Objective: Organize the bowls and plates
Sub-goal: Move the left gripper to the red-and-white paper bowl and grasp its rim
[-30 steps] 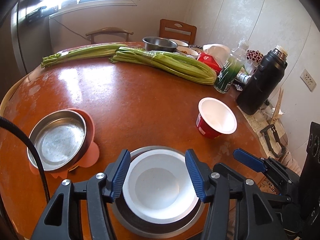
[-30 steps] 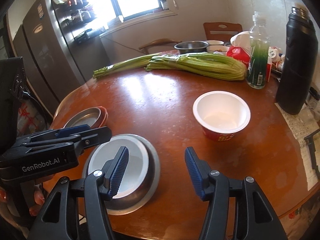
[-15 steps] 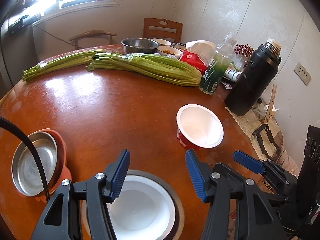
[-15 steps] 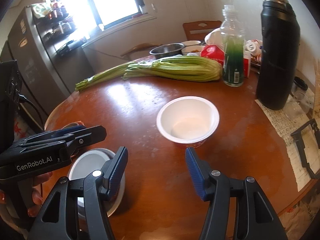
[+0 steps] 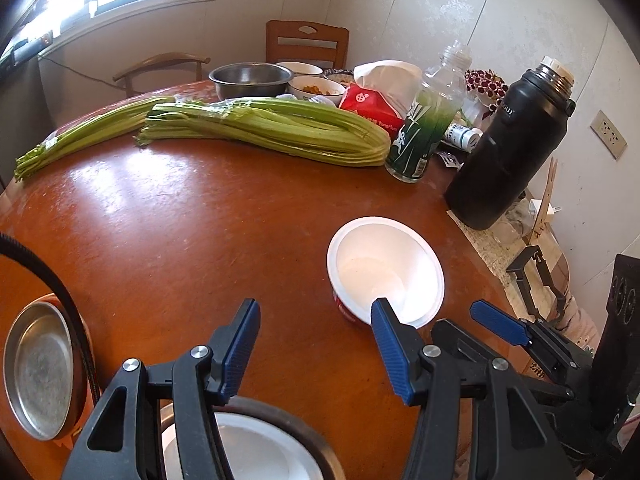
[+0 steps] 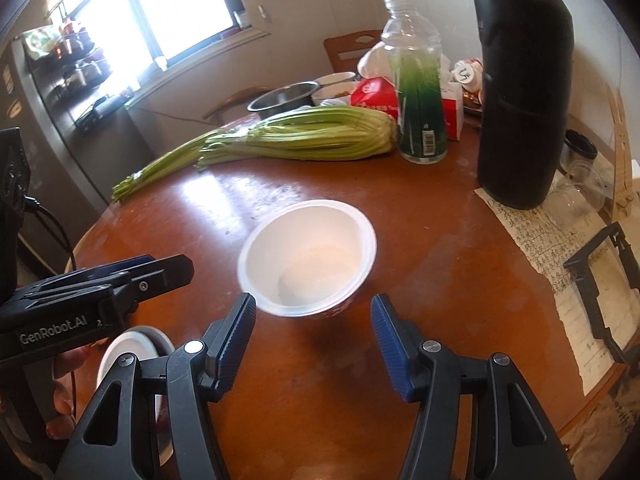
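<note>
Right gripper [image 6: 312,340] before white bowl [image 6: 308,256] (jaws wide)

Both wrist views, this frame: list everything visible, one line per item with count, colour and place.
Paper bowl: 1, white inside, red outside, mid-table ahead of right gripper.
White bowl: 1, nested in a grey metal plate, under left gripper.
Steel dish: 1, silver, on an orange holder, table's left edge.
Celery: 2 bundles, green, far side.
Steel bowl: 1, silver, behind celery.
Food bowls: 2, white, beside it.
Bottle: 1, clear, green label, beside flask.
Flask: 1, black, right side.
Tissue pack: 1, red.
Table: 1, reddish-brown, round.
Chairs: 2, wooden, far side.
Left gripper: blue pads, open.
Right gripper: blue pads, open.
</note>
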The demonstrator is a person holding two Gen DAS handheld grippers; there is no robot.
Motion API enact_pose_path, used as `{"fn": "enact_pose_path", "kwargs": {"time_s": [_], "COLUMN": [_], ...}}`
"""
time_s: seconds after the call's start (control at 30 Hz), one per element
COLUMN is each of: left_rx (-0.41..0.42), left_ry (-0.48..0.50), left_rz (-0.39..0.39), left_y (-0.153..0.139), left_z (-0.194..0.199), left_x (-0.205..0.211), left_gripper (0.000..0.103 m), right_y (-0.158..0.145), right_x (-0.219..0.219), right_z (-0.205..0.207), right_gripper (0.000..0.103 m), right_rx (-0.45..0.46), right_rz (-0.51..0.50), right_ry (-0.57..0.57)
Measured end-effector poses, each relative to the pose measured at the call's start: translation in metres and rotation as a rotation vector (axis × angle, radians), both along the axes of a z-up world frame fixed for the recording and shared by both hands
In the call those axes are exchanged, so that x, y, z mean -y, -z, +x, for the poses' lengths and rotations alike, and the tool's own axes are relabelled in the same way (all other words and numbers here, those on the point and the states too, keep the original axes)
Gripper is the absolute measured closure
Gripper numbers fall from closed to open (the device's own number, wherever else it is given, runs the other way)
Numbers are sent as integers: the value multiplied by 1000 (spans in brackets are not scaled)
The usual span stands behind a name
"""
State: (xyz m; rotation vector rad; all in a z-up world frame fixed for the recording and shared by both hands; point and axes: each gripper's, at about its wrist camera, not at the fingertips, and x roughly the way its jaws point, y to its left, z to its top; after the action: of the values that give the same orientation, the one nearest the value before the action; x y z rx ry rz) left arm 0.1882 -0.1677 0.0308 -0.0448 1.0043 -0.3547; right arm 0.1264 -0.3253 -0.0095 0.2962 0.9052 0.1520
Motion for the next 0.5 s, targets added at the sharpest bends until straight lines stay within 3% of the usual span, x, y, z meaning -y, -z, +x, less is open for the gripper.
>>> {"fn": "enact_pose_path", "kwargs": {"time_s": [0.5], "left_rx": [-44], "left_ry": [20], "left_rz": [7], "left_y": [22], "left_z": [29], "left_x": [15], "left_gripper": [46], "right_y": [27], "right_x": [-2], "right_z": [31], "right_gripper": [41], "right_rx": [-54], "right_rz": [-6], "right_ry": [-36]}}
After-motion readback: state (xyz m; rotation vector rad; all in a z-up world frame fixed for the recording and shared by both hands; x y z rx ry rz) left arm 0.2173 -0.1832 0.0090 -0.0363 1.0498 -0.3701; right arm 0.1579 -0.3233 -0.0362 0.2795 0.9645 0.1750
